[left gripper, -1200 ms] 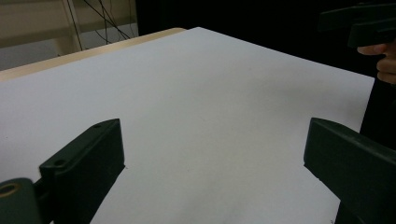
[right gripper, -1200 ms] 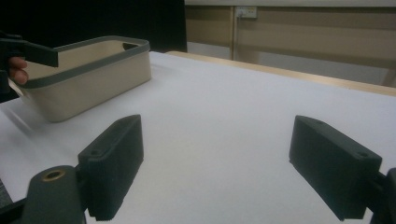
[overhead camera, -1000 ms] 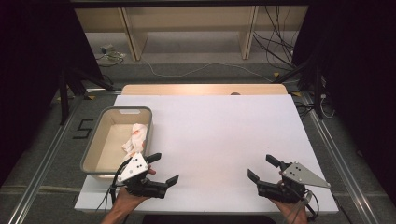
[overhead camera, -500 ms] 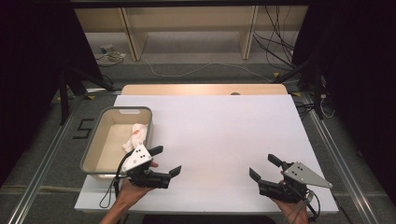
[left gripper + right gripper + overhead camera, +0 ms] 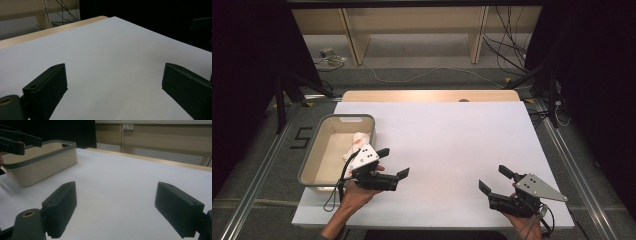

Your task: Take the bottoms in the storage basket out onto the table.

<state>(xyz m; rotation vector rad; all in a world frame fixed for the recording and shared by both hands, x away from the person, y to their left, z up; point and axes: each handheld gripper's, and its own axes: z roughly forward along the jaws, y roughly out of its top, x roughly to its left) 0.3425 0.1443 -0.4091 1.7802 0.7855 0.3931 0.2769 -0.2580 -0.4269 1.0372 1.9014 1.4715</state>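
My left gripper [image 5: 394, 161] hovers over the white table [image 5: 447, 135], just right of a beige basin [image 5: 337, 118] with a grey rim, and it is open with nothing between its jaws. A crumpled white cloth [image 5: 357, 142] with red marks lies inside the basin. Near the front right corner my right gripper [image 5: 492, 177] is open and empty too. The left gripper view has both jaws wide apart [image 5: 115, 80] over bare table. In the right gripper view the open jaws [image 5: 115, 197] face the basin [image 5: 40, 162] and the left gripper [image 5: 17, 140] at upper left.
A wooden strip [image 5: 427, 95] runs along the table's far edge, with shelving [image 5: 412, 30] and loose cables [image 5: 507, 55] on the floor behind. Metal rails [image 5: 257, 190] flank the table. The basin stands close to the left edge.
My left gripper has moved a little forward and to the right, away from the front edge. The right gripper has barely shifted. Both stay open.
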